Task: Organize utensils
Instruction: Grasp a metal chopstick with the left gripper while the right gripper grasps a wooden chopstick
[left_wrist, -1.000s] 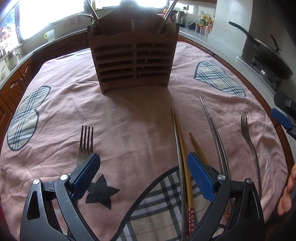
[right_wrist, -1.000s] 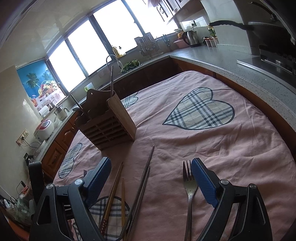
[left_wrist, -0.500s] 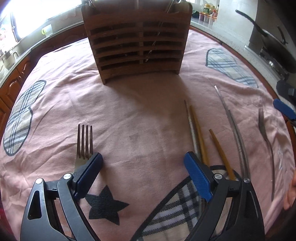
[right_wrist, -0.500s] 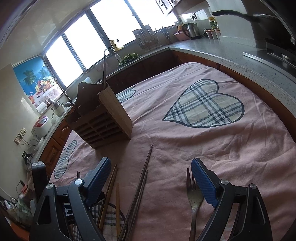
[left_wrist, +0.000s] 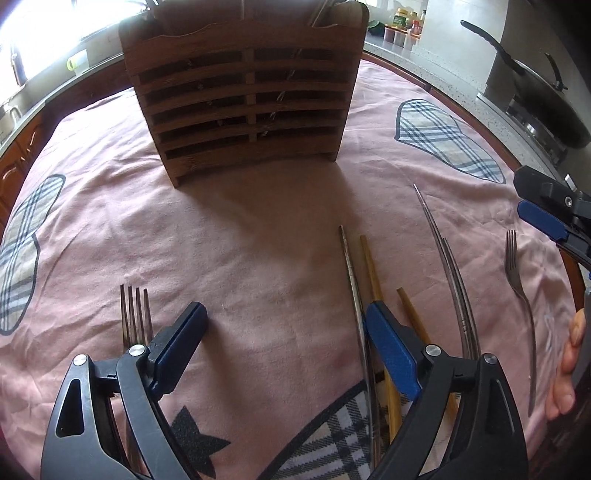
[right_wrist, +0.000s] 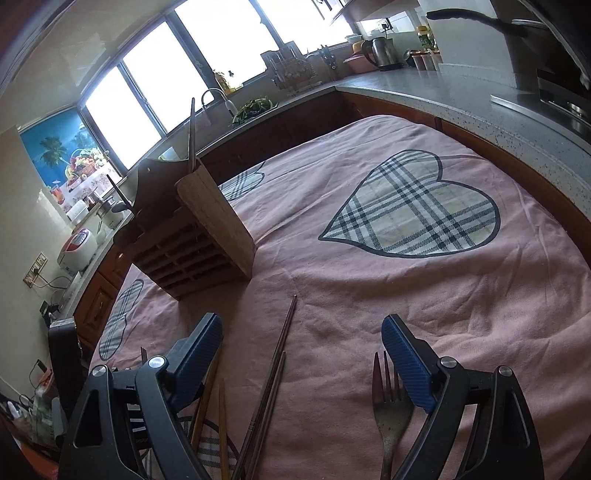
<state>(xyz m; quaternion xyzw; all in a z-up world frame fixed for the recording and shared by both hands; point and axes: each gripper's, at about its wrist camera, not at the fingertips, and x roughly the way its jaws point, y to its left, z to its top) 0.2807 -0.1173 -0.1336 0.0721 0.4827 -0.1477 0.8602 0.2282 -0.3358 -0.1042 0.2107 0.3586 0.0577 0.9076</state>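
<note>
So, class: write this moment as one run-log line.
left gripper: closing, nothing between pads | right gripper: open, empty | forks: on cloth | chopsticks: on cloth | wooden holder: upright

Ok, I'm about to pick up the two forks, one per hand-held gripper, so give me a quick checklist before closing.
1. Left hand-held gripper empty: ok; jaws closing slightly on nothing.
2. Left fork between its pads: not ok; tines lie outside the left pad.
3. Right hand-held gripper open, empty: ok.
4. Right fork between its pads: ok, close beside the right pad.
5. Chopsticks clear of the right grasp: not ok, they lie between the pads too.
6. Wooden holder upright: ok.
</note>
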